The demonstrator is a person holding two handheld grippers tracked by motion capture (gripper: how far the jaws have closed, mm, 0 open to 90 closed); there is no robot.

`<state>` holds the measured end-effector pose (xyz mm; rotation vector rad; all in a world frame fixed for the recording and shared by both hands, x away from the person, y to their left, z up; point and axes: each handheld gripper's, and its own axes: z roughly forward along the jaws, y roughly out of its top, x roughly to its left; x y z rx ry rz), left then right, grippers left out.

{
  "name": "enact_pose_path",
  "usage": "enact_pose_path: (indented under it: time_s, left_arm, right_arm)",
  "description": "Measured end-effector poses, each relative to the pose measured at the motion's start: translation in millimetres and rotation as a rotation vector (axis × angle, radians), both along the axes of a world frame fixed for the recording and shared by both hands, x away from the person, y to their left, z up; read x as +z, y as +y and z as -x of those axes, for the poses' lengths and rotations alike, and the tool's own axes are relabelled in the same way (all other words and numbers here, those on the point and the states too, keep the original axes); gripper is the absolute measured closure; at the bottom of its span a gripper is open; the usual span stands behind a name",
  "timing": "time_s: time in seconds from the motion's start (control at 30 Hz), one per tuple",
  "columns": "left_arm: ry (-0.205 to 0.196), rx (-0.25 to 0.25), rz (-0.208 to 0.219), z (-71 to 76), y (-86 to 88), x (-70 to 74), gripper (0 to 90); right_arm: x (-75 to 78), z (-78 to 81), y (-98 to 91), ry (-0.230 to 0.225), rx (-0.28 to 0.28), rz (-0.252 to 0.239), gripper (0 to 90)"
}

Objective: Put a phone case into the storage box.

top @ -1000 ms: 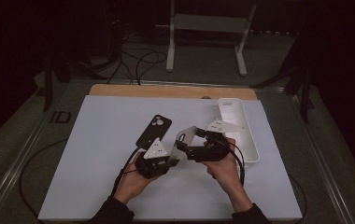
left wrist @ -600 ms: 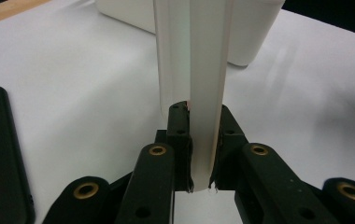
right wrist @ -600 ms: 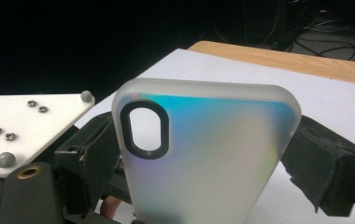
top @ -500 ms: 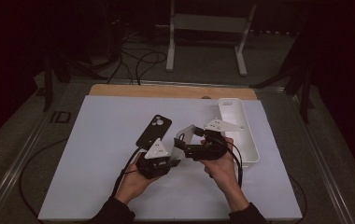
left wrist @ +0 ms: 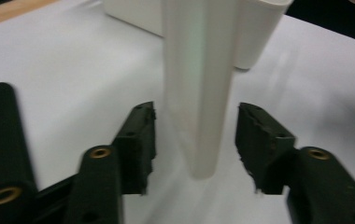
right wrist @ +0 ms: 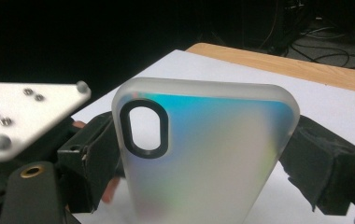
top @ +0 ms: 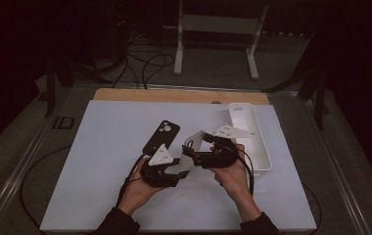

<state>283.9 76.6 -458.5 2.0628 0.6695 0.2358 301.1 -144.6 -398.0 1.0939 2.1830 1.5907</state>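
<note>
right gripper (top: 194, 149) clamped on frosted phone case (right wrist: 203, 154), frame center | left gripper (left wrist: 194, 140) jaws just opened, case between, untouched | white bin (top: 252, 142) right, contents unclear | no readable labels

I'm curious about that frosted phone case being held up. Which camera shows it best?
The right gripper view: the frosted phone case shows broadside, camera cutout plain. The left gripper view sees its thin edge; the high view, a small pale shape.

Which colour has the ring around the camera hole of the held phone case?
Black, on the frosted translucent phone case; the right gripper view shows it best.
</note>
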Motion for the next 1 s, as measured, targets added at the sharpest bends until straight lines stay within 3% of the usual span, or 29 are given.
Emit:
enact_pose_path:
  time_s: [0.2,0.4,0.57,0.77,0.83,0.87,1.0]
  left_arm:
    - [-0.033,0.094,0.002,-0.1,11.4,2.8,26.4]
    - [-0.052,0.147,-0.005,1.2,23.2,-0.6,15.0]
    - [-0.062,0.163,0.008,4.7,40.6,-5.7,4.5]
    - [-0.101,0.229,0.012,11.1,70.2,-13.9,0.6]
    - [-0.101,0.229,0.012,11.1,70.2,-13.9,0.4]
    - [-0.104,0.268,0.024,13.8,84.1,-18.8,0.4]
    - [-0.109,0.305,0.015,18.4,99.5,-22.8,0.2]
  right_arm:
    - [-0.1,-1.3,-2.8,-0.007,-0.02,0.007,17.1]
    - [0.3,-2.7,-5.4,-0.013,-0.031,0.019,17.1]
    - [1.0,-5.2,-9.5,-0.017,-0.044,0.028,17.0]
    - [2.9,-8.4,-14.4,-0.023,-0.059,0.038,17.1]
    - [3.3,-8.9,-15.2,-0.023,-0.062,0.039,17.1]
    - [3.3,-8.9,-15.2,-0.023,-0.062,0.039,17.1]
    - [4.1,-14.2,-18.6,-0.019,-0.075,0.037,17.1]
